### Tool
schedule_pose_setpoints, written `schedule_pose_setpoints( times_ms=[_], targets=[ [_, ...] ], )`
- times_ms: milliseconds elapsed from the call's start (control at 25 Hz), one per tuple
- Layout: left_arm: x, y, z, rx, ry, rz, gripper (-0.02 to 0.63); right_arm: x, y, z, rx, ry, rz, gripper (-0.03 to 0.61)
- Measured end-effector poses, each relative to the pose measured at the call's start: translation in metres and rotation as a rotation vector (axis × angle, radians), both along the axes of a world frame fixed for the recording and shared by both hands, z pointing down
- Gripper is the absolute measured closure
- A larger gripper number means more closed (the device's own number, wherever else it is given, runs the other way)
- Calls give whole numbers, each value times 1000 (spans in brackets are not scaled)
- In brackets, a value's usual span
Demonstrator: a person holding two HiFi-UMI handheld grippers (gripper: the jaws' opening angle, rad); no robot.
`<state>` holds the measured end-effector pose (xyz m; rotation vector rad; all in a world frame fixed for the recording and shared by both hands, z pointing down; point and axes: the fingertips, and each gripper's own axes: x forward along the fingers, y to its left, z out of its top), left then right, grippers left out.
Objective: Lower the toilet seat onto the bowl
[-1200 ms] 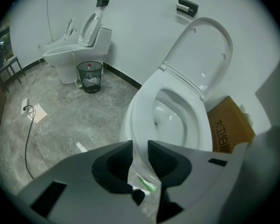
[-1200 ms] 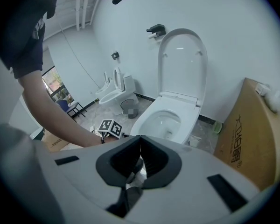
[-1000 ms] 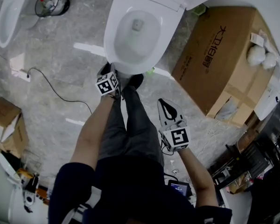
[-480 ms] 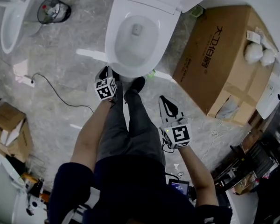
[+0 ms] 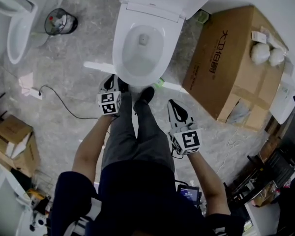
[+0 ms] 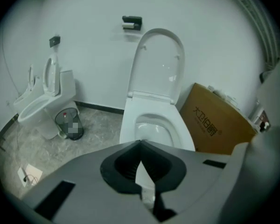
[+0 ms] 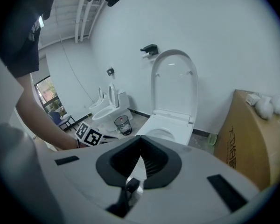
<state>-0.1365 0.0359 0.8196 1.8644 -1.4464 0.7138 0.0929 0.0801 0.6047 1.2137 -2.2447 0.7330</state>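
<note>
A white toilet [image 5: 140,48] stands at the top middle of the head view, its bowl open. In the left gripper view its seat and lid [image 6: 156,64] stand upright against the wall above the bowl [image 6: 151,125]; the right gripper view shows the same upright lid [image 7: 174,80]. My left gripper [image 5: 109,82] hangs just in front of the bowl by the person's left shoe, jaws shut and empty [image 6: 140,141]. My right gripper [image 5: 174,107] is held lower, right of the legs and farther from the bowl. Its jaws are shut too, with nothing between them [image 7: 140,136].
A large cardboard box [image 5: 231,58] stands close to the toilet's right side. A wire waste bin [image 5: 60,22] and a second toilet [image 5: 14,28] are at the left. A cable and socket strip [image 5: 32,90] lie on the floor, with small boxes [image 5: 12,141] nearby. The person's shoes [image 5: 146,93] touch the bowl's foot.
The view has tilted, so the toilet sits lower in the picture. Both grippers stay beside the legs; the left one has drifted slightly down and left.
</note>
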Motion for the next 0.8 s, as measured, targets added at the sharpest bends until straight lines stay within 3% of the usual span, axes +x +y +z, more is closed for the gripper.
schedule_pose_setpoints(
  times_ms=[320,560,800],
  targets=[
    [17,-42,-138,279,-29,192,591,9,-20,-63,192,-21,66,558],
    [26,-53,-226,435,-61,259,591,20,-27,-111,288,-50,133,558],
    [33,-57,-297,560,-13,269,591,29,-34,-154,379,-53,166,558]
  ],
)
